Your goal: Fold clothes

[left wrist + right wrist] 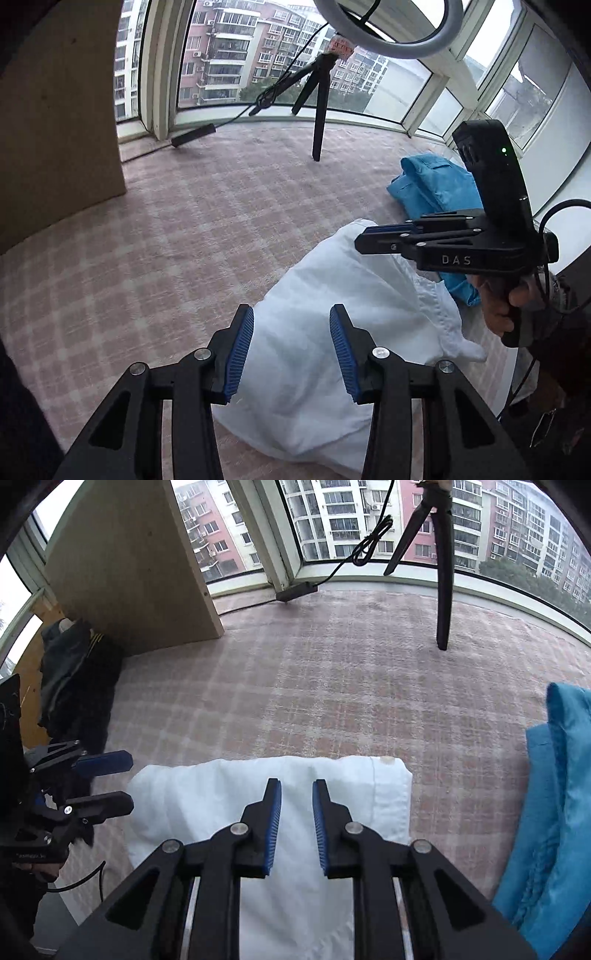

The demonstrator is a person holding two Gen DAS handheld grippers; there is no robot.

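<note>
Fabric lay folded on the checked pink blanket (351, 686): the white garment (229, 805) sat at six o'clock, squared off, apparently finished. Both the left gripper (291, 347) and right gripper (296, 823) hovered above it, jaws parted and empty, probably freed for the crumpled blue garment (554, 805) at three o'clock.

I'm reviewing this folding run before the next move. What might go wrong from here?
1. Both hand-held grippers, left and right, hover open and empty over the folded white garment; a clumsy pinch might undo the fold.
2. The blue garment lies close beside it and might get snagged.
</note>
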